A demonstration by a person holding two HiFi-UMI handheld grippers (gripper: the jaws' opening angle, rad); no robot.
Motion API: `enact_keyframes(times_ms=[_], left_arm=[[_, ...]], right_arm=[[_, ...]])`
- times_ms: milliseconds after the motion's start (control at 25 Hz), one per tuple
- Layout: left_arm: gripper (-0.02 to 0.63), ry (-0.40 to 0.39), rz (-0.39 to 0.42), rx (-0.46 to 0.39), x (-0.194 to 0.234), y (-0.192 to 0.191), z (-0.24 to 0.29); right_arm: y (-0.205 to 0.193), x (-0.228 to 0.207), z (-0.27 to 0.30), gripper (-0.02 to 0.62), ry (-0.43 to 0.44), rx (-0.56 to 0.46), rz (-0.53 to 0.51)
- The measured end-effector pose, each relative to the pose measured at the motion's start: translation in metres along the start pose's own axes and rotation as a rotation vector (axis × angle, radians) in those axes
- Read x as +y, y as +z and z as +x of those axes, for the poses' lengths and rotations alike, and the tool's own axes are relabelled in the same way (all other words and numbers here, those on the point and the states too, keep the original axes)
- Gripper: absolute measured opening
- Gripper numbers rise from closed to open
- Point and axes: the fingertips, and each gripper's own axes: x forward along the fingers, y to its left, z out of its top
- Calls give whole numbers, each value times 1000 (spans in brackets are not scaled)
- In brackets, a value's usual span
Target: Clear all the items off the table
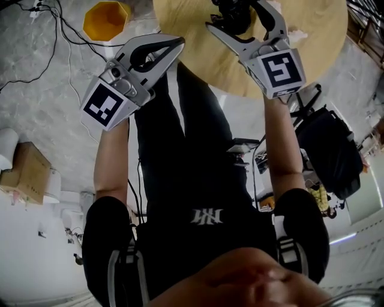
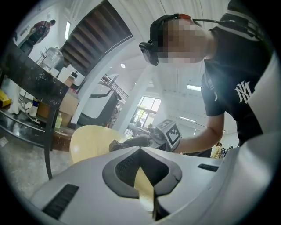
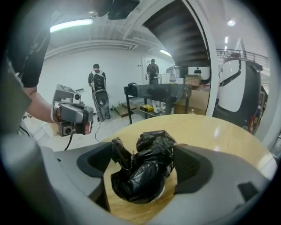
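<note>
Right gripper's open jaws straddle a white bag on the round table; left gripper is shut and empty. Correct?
No. The bag is black, not white, as the right gripper view shows. The rest holds: it lies on the round table between the right gripper's open jaws, and the left gripper is shut and empty.

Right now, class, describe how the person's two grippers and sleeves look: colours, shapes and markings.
Both the left gripper and right gripper are light grey plastic with dark pads inside tapering jaws. Each carries a white cube with black square markers. The person wears a black short-sleeved shirt with a white logo.
</note>
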Motion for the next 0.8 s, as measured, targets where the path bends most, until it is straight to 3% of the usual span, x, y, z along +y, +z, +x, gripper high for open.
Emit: enact_keyframes(times_ms=[440, 800], left_arm=[[12, 6, -5, 8, -3, -10, -2], [12, 42, -11, -21, -3, -5, -13]], right_arm=[[-13, -15, -2, 273, -66, 39, -14], [-2, -14, -8, 199, -73, 29, -5]])
